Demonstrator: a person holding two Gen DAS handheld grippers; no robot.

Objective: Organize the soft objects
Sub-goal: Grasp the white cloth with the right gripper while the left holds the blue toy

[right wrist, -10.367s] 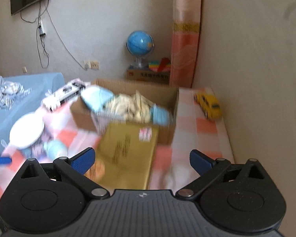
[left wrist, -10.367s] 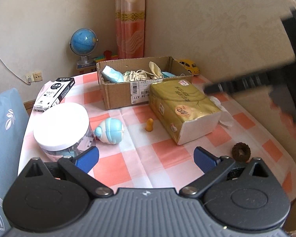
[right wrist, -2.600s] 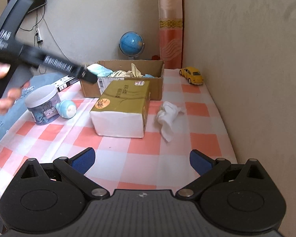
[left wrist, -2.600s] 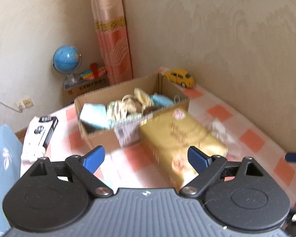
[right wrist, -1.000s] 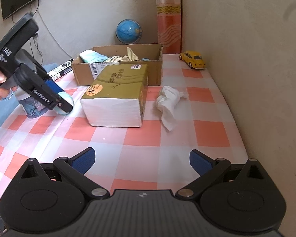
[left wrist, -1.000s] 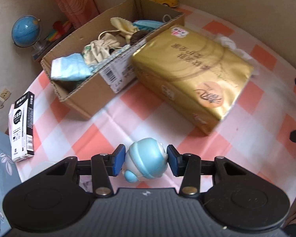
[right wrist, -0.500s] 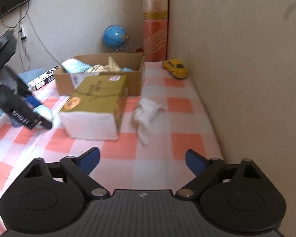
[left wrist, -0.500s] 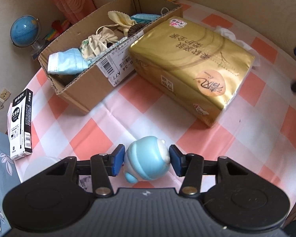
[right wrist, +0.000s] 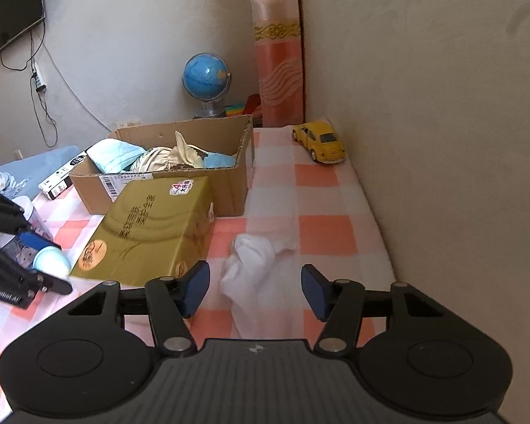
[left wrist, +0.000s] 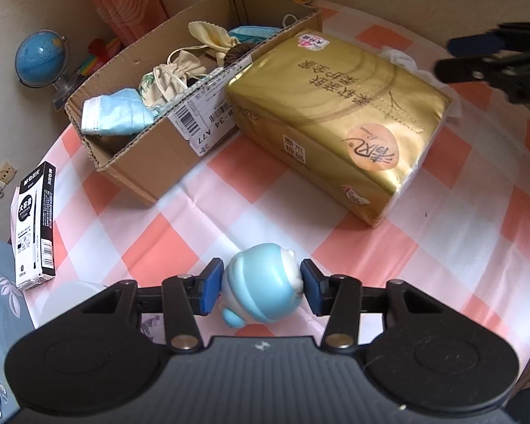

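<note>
Box and tissue pack side by side on the desk

The cardboard box [left wrist: 152,155] sat on the desk [left wrist: 452,247], holding face masks [left wrist: 115,116] and a drawstring pouch [left wrist: 173,70]. The tissue pack [left wrist: 339,116] lay touching its front; a sock [right wrist: 254,265] lay right of the pack, a toy car [right wrist: 319,141] behind.

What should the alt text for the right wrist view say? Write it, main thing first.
The right gripper is closing around a crumpled white sock on a checked tablecloth, pads not yet touching it. Behind lie a gold tissue pack, a cardboard box of soft items and a yellow toy car.
</note>
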